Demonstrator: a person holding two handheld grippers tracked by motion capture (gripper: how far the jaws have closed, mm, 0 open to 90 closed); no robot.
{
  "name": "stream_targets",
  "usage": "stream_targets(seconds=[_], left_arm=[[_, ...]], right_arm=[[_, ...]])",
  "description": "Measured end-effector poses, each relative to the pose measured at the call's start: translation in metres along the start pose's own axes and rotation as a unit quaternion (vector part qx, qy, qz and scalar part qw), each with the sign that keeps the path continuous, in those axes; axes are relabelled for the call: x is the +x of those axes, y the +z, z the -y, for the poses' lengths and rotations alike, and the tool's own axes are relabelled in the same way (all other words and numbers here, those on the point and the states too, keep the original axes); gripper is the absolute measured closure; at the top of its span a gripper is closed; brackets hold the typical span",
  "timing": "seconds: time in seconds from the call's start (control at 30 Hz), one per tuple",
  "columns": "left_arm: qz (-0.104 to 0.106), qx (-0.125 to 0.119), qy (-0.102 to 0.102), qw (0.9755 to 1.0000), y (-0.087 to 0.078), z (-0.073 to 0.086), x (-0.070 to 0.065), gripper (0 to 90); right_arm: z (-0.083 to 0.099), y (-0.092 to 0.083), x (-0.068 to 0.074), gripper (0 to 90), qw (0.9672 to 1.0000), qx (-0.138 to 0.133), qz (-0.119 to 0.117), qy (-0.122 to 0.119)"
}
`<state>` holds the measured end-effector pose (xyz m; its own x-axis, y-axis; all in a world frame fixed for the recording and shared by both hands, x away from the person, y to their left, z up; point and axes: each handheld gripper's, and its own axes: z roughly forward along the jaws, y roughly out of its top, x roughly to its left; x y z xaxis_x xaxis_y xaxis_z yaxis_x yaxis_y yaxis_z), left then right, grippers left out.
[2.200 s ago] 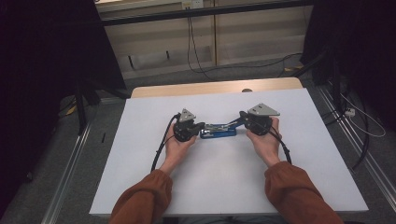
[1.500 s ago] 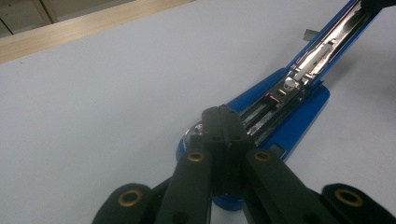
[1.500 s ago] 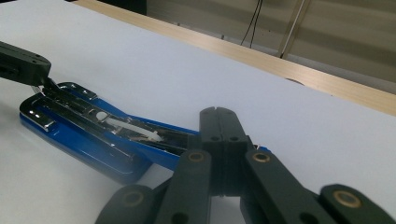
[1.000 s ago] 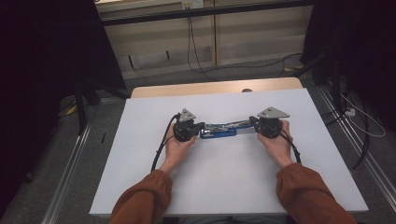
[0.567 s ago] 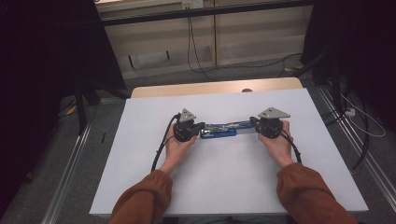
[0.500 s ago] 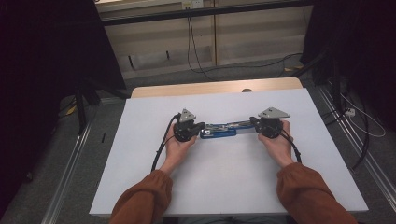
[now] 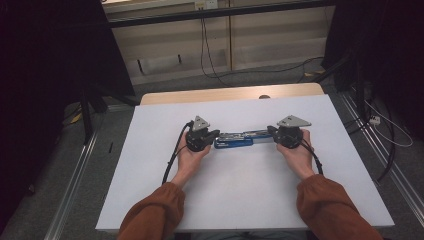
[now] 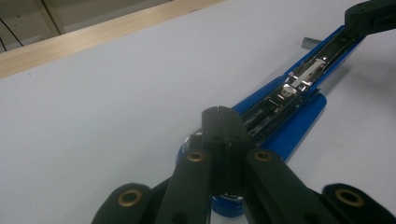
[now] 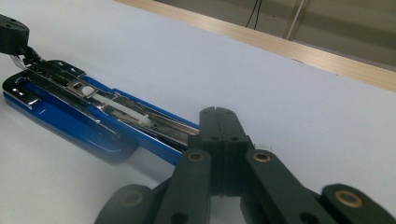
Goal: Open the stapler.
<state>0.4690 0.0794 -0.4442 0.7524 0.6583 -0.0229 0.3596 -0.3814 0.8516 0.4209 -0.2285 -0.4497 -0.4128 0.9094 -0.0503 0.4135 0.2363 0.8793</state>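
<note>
Rust-orange sleeves cover both forearms, and each black gripper carries a grey three-cornered plate, brass-ringed screws and a trailing black cable.

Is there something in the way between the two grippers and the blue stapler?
Nothing visible is. The blue stapler lies opened out flat on the white table, and the left hand-held gripper and right hand-held gripper are already at its two ends, both with jaws shut. A small staple strip lies beside it, not blocking.

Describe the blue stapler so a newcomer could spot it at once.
Find the white table below the wooden strip. At its middle, between two black hand-held grippers, lies the stapler, swung open flat. It alone is bright blue, with a shiny metal channel along it.
</note>
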Motion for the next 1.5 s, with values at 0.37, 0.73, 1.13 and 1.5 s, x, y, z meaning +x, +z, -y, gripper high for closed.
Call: stream_targets(seconds=[0.37,0.73,1.13,1.5], left_arm=[[-0.005,-0.016,0.017,0.9997,-0.002,0.000,-0.005,83.5],[0.002,-0.039,-0.006,0.9992,-0.008,-0.002,-0.003,63.9],[-0.023,-0.046,-0.043,0.9978,-0.020,-0.003,0.009,25.4],[-0.021,-0.030,-0.021,0.9991,-0.031,-0.001,0.005,5.1]], right_arm=[[-0.002,-0.004,-0.003,85.3,0.9996,-0.017,-0.002,0.023],[-0.004,-0.009,-0.007,71.4,0.9988,-0.039,-0.002,0.031],[0.000,-0.014,-0.009,26.3,0.9980,-0.047,0.001,0.042],[0.000,-0.018,-0.010,9.0,0.9977,-0.048,-0.017,0.045]])
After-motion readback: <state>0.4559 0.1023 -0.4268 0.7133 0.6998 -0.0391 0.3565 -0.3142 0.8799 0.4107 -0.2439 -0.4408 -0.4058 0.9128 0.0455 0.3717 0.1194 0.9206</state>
